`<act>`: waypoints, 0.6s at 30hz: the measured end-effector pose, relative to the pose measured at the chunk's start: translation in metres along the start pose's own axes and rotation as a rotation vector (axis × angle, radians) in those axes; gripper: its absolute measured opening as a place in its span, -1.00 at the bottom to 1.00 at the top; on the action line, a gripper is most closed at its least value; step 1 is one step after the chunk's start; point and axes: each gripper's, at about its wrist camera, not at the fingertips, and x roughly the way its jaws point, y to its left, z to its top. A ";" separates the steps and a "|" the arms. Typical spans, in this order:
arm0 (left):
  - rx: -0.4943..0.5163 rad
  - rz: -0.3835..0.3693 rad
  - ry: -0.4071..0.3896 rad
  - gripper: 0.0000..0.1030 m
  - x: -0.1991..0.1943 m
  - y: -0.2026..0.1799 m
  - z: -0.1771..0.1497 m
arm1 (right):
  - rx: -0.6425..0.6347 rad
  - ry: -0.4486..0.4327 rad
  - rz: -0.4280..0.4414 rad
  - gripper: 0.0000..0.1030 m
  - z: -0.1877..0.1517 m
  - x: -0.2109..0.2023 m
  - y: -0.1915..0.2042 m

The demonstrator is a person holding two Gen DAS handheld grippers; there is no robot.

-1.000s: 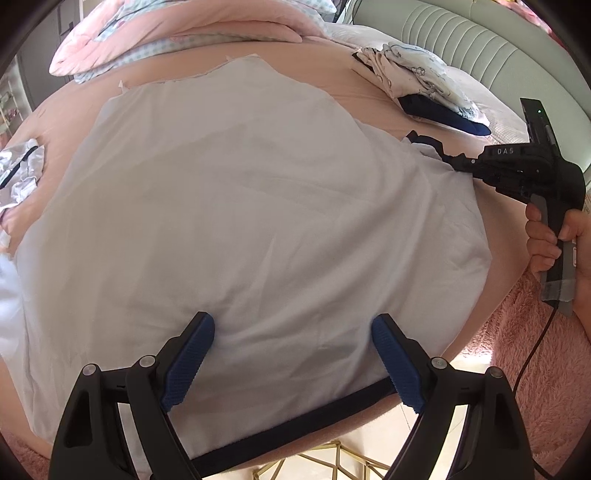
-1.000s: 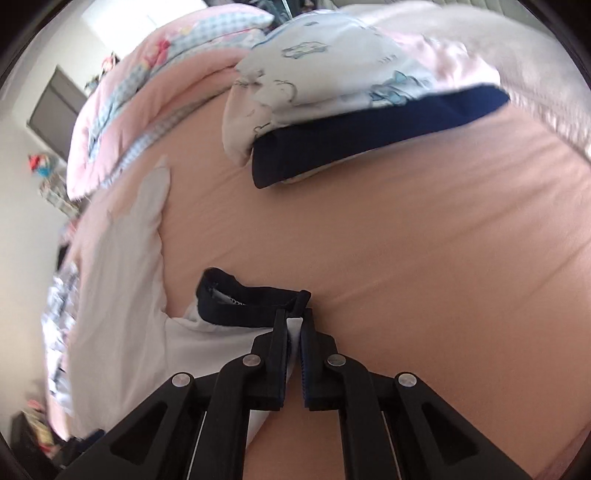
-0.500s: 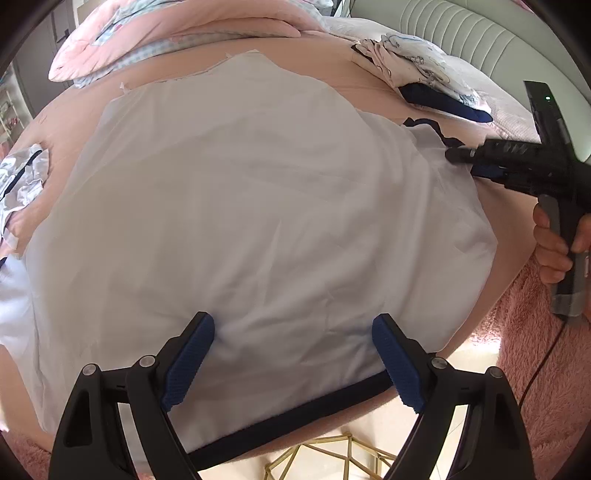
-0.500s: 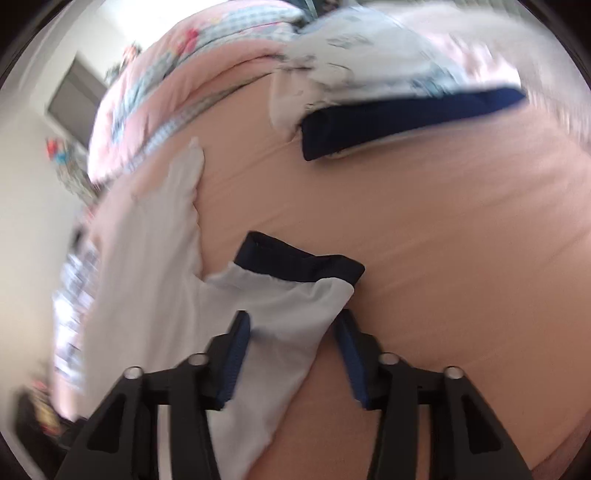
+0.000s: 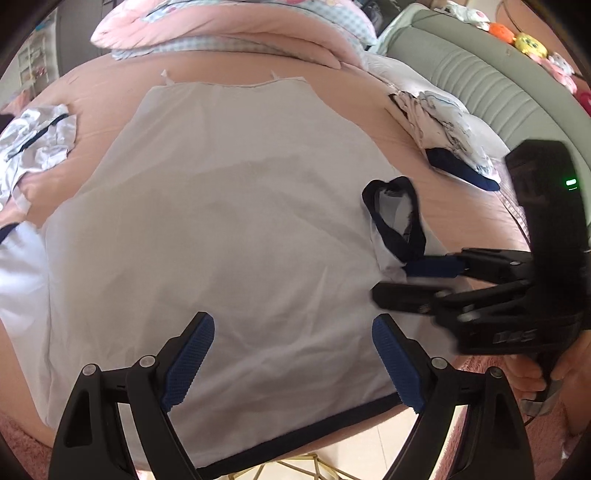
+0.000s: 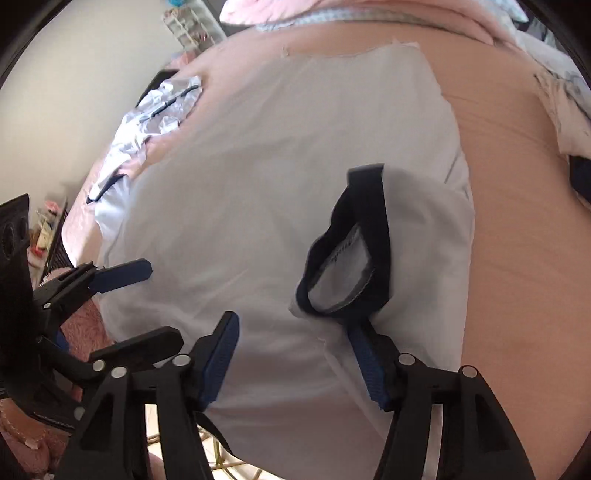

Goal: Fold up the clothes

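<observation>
A white T-shirt (image 5: 229, 221) with navy trim lies spread flat on the pink bed (image 5: 461, 206). Its right sleeve, with a navy cuff (image 5: 397, 218), is folded in over the body; it also shows in the right wrist view (image 6: 354, 258). My left gripper (image 5: 291, 354) is open and empty, hovering over the shirt near its navy hem (image 5: 314, 432). My right gripper (image 6: 295, 354) is open just below the sleeve cuff, one pad (image 6: 364, 354) touching the cuff. The right gripper shows in the left wrist view (image 5: 417, 280) at the shirt's right side.
A folded patterned garment with navy trim (image 5: 443, 129) lies to the right. A crumpled white garment (image 5: 37, 140) lies at the left. A pink quilt (image 5: 229, 26) is piled at the back. A green padded headboard (image 5: 480, 81) stands right. A pink rug (image 5: 476, 443) lies below the bed edge.
My right gripper opened and let go of the sleeve, then swung left over the shirt. The sleeve now lies folded inward on the shirt body. My left gripper stayed open.
</observation>
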 end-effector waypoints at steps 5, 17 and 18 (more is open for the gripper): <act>0.012 -0.033 -0.033 0.69 0.016 -0.009 0.020 | 0.105 -0.318 0.069 0.18 -0.022 -0.094 -0.023; 0.261 0.024 0.015 0.64 0.065 -0.063 0.038 | 0.190 -0.165 -0.216 0.18 -0.046 -0.053 -0.067; 0.219 0.050 0.016 0.58 0.069 -0.056 0.041 | 0.172 -0.150 -0.228 0.18 -0.052 -0.050 -0.066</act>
